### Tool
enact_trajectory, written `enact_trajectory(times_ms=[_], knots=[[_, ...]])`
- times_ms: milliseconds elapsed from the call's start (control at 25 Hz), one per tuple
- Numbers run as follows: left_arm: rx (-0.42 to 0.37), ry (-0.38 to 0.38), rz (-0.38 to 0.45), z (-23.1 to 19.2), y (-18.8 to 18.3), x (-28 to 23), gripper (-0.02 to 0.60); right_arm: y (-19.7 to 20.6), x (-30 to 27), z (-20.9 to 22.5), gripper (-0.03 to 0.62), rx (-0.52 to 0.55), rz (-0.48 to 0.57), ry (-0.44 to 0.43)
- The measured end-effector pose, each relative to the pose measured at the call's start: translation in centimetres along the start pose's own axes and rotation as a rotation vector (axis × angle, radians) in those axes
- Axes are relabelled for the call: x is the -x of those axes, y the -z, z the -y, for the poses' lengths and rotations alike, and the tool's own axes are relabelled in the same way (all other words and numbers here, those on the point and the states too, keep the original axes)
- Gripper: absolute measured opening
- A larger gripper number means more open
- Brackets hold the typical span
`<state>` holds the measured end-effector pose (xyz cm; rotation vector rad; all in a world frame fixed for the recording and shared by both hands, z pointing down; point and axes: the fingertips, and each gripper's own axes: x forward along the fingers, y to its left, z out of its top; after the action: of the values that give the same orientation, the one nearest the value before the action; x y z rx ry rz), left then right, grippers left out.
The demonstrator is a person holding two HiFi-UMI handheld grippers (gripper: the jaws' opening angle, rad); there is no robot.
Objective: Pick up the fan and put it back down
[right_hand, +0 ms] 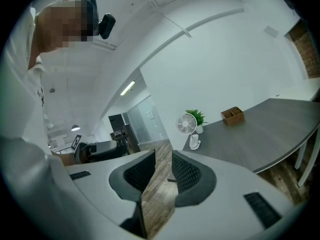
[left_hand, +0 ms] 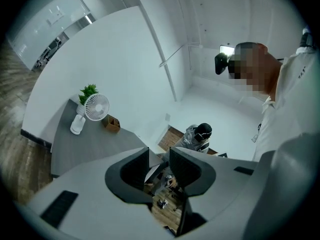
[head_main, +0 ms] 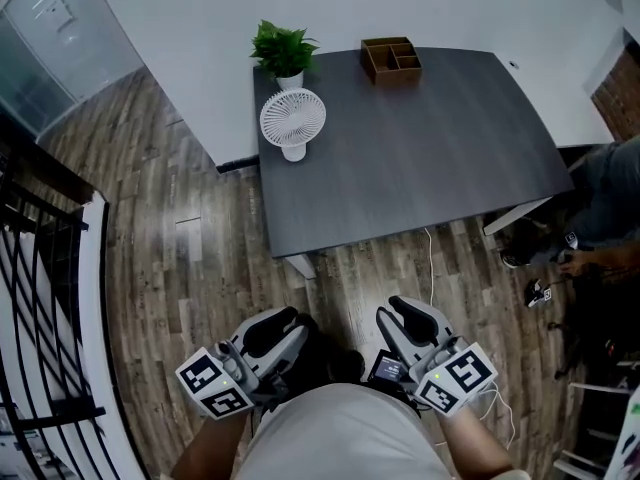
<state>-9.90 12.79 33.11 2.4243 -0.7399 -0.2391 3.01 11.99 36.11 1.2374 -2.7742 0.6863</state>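
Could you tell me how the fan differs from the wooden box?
The fan is white, round-headed and upright; the wooden box is brown, low and divided into compartments. The fan stands near the left edge, the box at the far edge. Both rest on the grey table.

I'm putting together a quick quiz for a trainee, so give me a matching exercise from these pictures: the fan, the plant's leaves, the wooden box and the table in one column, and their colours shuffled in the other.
Things:
1. fan
2. plant (its leaves)
3. wooden box
4. table

Colours:
a. green
b. dark grey
c. white
d. brown

Pairs: 1-c, 2-a, 3-d, 4-b.
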Motion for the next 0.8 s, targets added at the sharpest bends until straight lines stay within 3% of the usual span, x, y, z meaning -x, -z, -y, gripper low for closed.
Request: enact_trajectory(times_ms=[360,800], knots=[[0.011,0.037,-0.018,-6.3,-4.9,-0.4,0.124,-2.5,-7.5,0.3,0.086,-0.001,0.008,0.033],[0.017,0.076,-0.051,-10.9,-7.3,-0.6,0.126,-4.0,-11.7,0.9,0.086,0.008,0.018,0.097]])
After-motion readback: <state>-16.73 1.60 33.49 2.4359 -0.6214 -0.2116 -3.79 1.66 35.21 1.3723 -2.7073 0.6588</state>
